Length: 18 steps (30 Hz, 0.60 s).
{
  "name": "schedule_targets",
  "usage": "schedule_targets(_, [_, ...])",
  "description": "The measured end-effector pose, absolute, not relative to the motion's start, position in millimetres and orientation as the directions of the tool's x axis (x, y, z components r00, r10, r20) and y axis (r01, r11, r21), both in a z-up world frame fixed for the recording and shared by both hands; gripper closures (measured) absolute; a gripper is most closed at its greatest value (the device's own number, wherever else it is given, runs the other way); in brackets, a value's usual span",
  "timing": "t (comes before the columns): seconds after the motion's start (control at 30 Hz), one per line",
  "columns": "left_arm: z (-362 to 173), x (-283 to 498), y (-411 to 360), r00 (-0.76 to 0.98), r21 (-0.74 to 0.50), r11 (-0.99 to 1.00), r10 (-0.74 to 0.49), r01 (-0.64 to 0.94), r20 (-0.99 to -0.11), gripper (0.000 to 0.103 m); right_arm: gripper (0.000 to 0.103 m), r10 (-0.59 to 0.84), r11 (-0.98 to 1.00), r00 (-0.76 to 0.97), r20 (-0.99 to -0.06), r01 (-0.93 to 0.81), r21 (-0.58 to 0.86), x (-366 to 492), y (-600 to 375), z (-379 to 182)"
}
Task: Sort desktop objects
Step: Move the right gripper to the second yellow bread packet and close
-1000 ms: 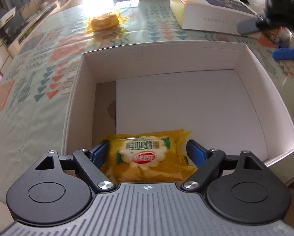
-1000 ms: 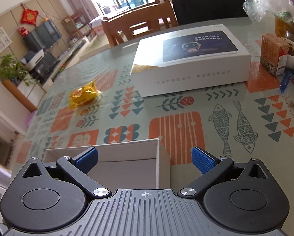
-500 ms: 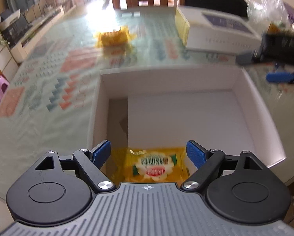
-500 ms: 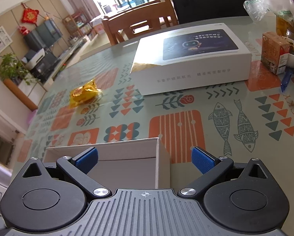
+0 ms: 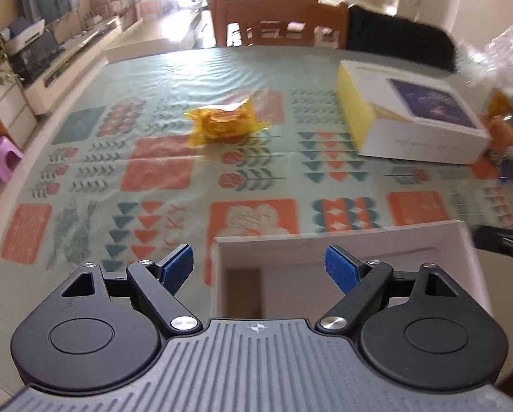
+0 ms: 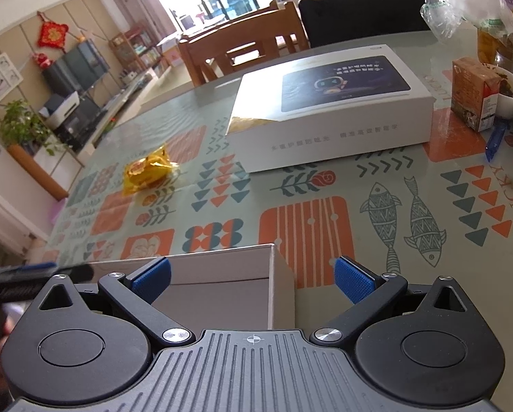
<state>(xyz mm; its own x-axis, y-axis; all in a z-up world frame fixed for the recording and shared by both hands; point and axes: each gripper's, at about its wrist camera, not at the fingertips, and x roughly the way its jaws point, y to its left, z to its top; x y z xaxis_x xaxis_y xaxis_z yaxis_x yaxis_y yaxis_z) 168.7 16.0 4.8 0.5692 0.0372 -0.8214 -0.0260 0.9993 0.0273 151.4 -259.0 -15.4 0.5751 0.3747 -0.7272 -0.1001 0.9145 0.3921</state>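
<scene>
A yellow snack packet lies on the patterned tablecloth, far ahead of my left gripper; it also shows in the right wrist view. An open white box sits at the table's near edge. My left gripper is open and empty, over the box's far left corner. My right gripper is open and empty, over the box's far right corner. The packet that went into the box is hidden below the left gripper's body.
A large closed white carton lies at the right. A small orange carton, bowls, a blue clip and plastic bags crowd the far right. Wooden chairs stand beyond the table.
My left gripper let go of a yellow packet in the box, then lifted and swung up and left. My right gripper has stayed put.
</scene>
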Motion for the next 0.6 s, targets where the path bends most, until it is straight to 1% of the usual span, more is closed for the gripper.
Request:
schedule_targets(0.1, [-2.1,191.2,22.9,0.555,0.045,0.998,0.064,-0.048,-0.829,0.0,0.0,0.375,0.914,0.57,-0.731,-0.095,0.395,152.3,-260.4,-17.4])
schedule_targets(0.3, [-8.3,217.8,40.9,0.563,-0.034,0.989,0.052,-0.141,-0.825,0.0,0.0,0.337,0.926,0.567,-0.752,-0.057,0.372,163.6,-264.3,-20.1])
schedule_targets(0.47, [-11.6,225.9,49.2,0.585,-0.053,0.99,0.033,-0.129,-0.81,0.0,0.0,0.284,0.943,0.576,-0.766,-0.023,0.332,180.1,-258.7,-13.7])
schedule_targets(0.6, [-15.7,230.6,58.1,0.608,-0.025,0.994,0.044,-0.104,-0.792,0.0,0.0,0.249,0.958,0.569,-0.783,-0.026,0.286,200.2,-235.4,-6.5])
